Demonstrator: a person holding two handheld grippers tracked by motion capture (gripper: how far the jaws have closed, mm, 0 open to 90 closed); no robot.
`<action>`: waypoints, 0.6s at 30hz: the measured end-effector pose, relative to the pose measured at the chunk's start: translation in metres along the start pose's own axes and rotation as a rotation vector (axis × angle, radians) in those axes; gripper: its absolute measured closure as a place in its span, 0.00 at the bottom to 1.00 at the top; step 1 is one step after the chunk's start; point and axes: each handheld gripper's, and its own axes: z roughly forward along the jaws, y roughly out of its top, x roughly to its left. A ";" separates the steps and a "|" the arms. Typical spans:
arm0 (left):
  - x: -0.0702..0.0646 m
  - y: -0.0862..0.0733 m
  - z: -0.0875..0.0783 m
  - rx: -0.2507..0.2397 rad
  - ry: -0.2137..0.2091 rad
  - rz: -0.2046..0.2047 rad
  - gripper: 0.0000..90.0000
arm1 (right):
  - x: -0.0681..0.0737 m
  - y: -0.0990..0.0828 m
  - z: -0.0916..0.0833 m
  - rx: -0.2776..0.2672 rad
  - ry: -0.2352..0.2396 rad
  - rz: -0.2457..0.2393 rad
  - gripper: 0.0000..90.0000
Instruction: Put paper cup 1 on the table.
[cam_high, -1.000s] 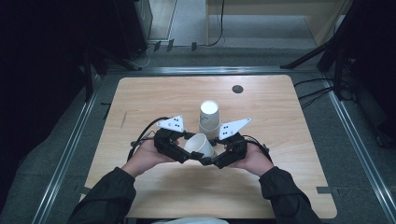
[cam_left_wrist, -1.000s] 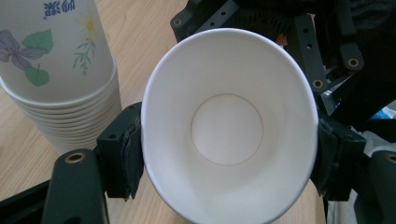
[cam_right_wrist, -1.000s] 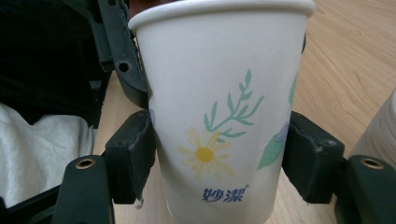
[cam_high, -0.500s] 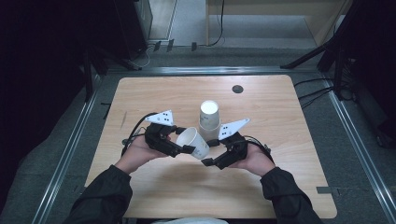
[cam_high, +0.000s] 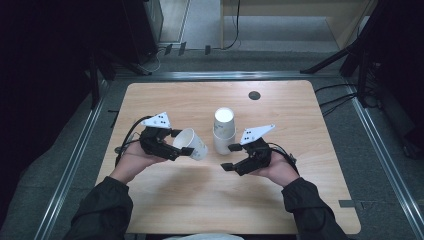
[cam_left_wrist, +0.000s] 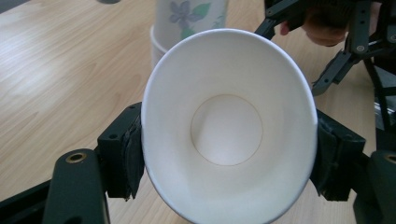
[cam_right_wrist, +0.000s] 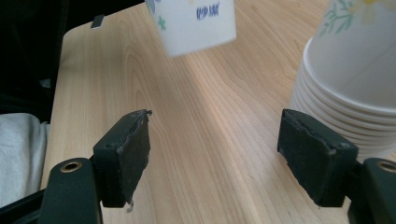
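A white paper cup lies on its side in my left gripper, above the left half of the table, its mouth toward the left gripper's camera. In the left gripper view the pads press the cup's rim into an oval. An upside-down stack of flowered paper cups stands at the table's middle. My right gripper sits just right of the stack; its jaws have just been opening and nothing is between them. The stack and the held cup's base show beyond them.
The wooden table has a small dark round hole near its far edge. Metal rails run along the floor on both sides. Bare wood lies in front of both hands.
The two grippers met at the cup; now the left one has moved left with the cup. The right jaws have opened and let go of it, staying beside the stack.
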 end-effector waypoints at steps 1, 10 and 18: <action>0.002 -0.002 -0.004 -0.002 0.002 -0.007 0.28 | 0.000 -0.001 -0.001 0.007 -0.007 0.002 0.29; 0.010 -0.013 -0.014 0.022 0.059 -0.035 0.28 | -0.002 -0.004 -0.002 0.034 -0.044 -0.007 0.28; 0.021 -0.021 -0.021 0.049 0.101 -0.041 0.28 | -0.006 -0.005 -0.002 0.039 -0.037 0.023 0.23</action>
